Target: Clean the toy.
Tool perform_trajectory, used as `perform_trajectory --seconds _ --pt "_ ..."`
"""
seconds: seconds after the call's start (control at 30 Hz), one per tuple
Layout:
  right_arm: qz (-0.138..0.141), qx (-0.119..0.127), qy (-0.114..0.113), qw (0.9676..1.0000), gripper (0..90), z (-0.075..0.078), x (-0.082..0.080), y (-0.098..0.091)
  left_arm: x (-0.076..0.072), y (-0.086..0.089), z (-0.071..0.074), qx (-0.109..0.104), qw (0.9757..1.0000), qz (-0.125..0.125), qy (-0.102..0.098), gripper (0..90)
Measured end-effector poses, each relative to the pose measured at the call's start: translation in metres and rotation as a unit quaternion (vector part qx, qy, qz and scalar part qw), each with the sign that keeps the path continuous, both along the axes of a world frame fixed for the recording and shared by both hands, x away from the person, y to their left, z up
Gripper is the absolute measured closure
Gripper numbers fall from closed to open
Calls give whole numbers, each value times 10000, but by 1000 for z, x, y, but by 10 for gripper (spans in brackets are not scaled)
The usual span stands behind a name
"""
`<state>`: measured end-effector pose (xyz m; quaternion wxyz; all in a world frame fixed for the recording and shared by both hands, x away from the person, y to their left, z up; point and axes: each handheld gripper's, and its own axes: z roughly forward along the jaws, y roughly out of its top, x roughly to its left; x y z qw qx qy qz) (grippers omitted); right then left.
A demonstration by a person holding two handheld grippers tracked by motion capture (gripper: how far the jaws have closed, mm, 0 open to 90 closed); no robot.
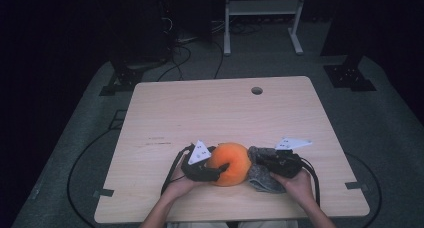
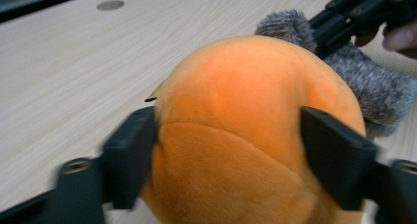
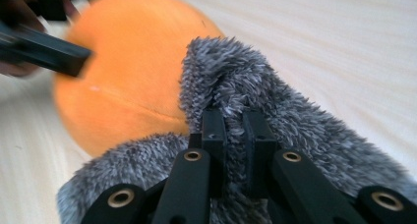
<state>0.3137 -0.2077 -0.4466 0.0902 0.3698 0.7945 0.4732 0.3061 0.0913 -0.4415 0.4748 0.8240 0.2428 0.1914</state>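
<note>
Left claw (image 2: pixel 228 150) clamped on orange plush ball (image 2: pixel 255 130) | right claw (image 3: pixel 235 135) pinching grey furry cloth (image 3: pixel 295 121) beside ball

- My light wooden table (image 1: pixel 165 108) fills the middle of the frame, with a round cable hole (image 1: pixel 257 90) near its far edge.
- Grey carpet (image 1: pixel 380 133) surrounds it.
- A white metal frame (image 1: pixel 262 8) stands top centre.
- Black cables (image 1: pixel 182 58) trail upper left.
- The room behind me is dark.
</note>
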Motion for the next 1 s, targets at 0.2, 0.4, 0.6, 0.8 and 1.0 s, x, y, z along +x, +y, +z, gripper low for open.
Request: perform_trajectory --seconds 0.2,0.4,0.6,0.8,1.0 --pt "201 485 -617 9967 816 27 -9 8 -13 -22 8 -33 9966 -192 -801 425" --pt "347 264 -495 9978 817 14 -14 10 -1 -10 16 -238 9996 26 -174 81" --pt "341 55 -370 9987 817 9 -14 8 4 -8 5 -251 9989 -142 365 307" --pt "286 466 -811 9952 817 29 -19 6 -9 -17 12 -197 9971 -102 -733 375" --pt "551 149 -836 9949 817 18 -20 16 -6 -13 14 -240 9990 -130 -366 99"
